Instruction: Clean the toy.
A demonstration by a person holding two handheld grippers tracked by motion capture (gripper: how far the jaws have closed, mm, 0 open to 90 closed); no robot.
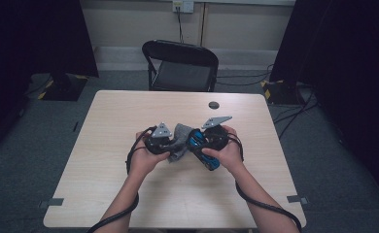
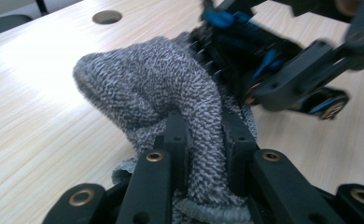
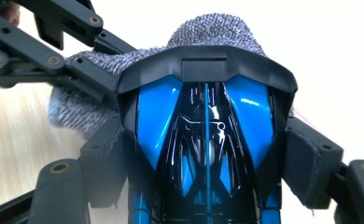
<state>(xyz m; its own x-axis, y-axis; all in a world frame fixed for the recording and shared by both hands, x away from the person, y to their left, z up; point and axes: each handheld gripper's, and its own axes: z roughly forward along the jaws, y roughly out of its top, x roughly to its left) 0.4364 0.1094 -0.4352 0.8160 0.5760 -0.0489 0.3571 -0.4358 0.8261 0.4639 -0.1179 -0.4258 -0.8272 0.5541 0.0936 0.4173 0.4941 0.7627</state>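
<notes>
The right claw point(image 3: 207, 154) clamps a blue-and-black toy car point(image 3: 206, 140) at mid-worktop point(image 1: 129, 194), its long axis running away from the person, the end with the black bar farthest. The left claw point(image 2: 207, 149) pinches a grey knitted cloth point(image 2: 161, 88) just beyond, touching the car.

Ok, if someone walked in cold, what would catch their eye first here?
Probably the glossy blue and black toy car, clamped between the right gripper jaws at the middle of the table. Right beside it, the left gripper pinches a grey knitted cloth against the car's end. Behind the table stands a black folding chair.
</notes>
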